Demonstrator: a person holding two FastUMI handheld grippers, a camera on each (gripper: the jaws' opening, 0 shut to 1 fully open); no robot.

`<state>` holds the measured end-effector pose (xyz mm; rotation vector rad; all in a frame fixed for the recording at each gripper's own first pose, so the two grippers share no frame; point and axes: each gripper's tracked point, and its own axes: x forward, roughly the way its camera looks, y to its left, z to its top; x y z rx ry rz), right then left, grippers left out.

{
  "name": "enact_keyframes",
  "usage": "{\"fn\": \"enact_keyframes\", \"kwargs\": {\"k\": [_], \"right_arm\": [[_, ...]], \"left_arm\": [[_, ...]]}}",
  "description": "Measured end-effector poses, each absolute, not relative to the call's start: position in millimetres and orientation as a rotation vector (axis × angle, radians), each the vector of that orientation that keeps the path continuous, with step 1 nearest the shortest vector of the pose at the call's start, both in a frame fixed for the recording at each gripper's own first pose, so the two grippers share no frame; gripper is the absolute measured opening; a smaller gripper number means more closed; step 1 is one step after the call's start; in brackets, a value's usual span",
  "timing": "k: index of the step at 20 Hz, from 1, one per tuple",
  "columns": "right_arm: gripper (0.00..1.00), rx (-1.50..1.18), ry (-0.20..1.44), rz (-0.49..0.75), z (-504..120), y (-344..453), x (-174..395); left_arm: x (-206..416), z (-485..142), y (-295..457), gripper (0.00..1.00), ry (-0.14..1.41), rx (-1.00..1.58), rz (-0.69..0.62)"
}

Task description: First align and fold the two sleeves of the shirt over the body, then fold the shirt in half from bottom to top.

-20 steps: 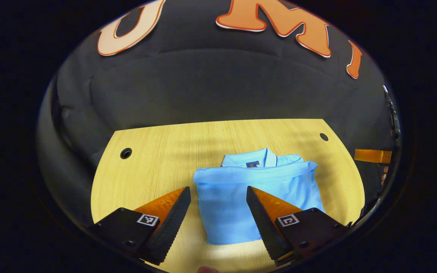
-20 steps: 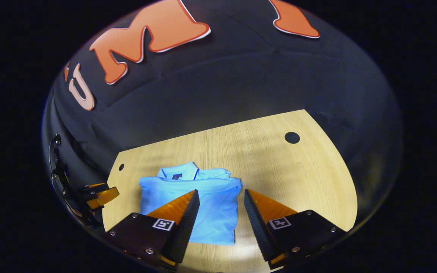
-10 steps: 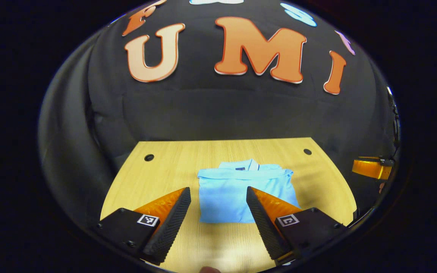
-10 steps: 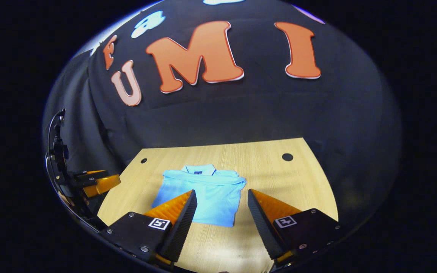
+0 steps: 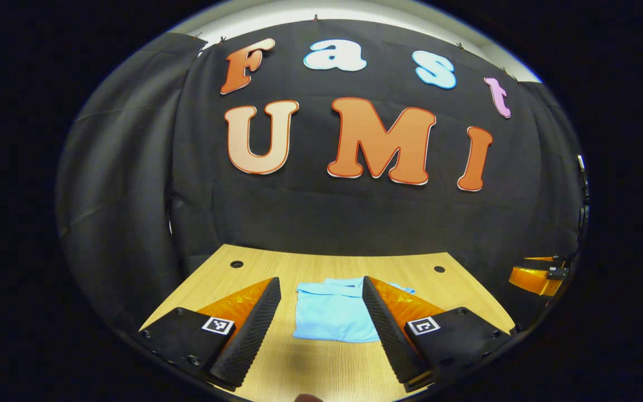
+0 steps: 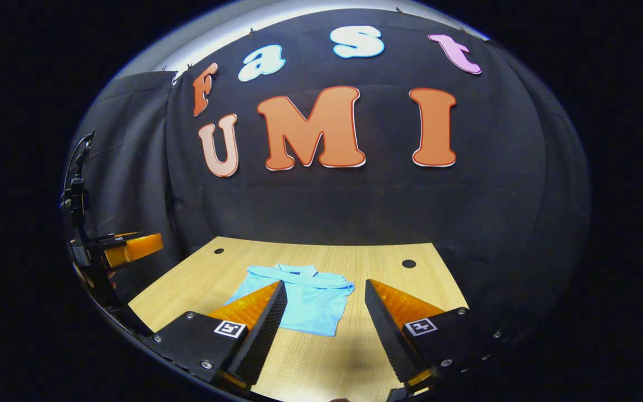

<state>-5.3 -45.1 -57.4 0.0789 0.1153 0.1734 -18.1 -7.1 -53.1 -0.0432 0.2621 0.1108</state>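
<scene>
Left gripper view: light-blue polo shirt [image 5: 332,315] lying folded into a compact rectangle on worktop [image 5: 321,265], collar at far edge. Left gripper [image 5: 321,301] and right gripper [image 6: 326,304]: jaws wide, empty, above worktop. Apparently finished, nothing left.

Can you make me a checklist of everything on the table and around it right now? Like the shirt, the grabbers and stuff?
Surface: light wooden table with small round holes near its far corners.
Job's things: light blue shirt lies folded into a flat packet, collar at the far side, nothing touching it.
Clutter: nothing seen.
Grippers: left gripper open, held above the table short of the shirt; right gripper open, also off the shirt and empty.
Cables: a thin dark cable or stand at the left edge of the right gripper view; cannot tell which.
Surroundings: black cloth wall behind the table.
</scene>
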Motion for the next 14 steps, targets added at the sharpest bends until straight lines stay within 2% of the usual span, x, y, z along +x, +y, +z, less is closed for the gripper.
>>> {"fn": "enact_keyframes", "kwargs": {"k": [9,14], "right_arm": [[0.9,-0.082,-0.106,0.183,-42.8,-32.4,-48.2],[0.93,-0.084,-0.149,0.177,-42.2,-31.6,-54.9]], "left_arm": [[-58.9,-54.0,-12.7,0.97,0.123,-0.002,0.109],[-66.1,-45.9,-6.4,0.97,0.036,0.008,0.123]]}}
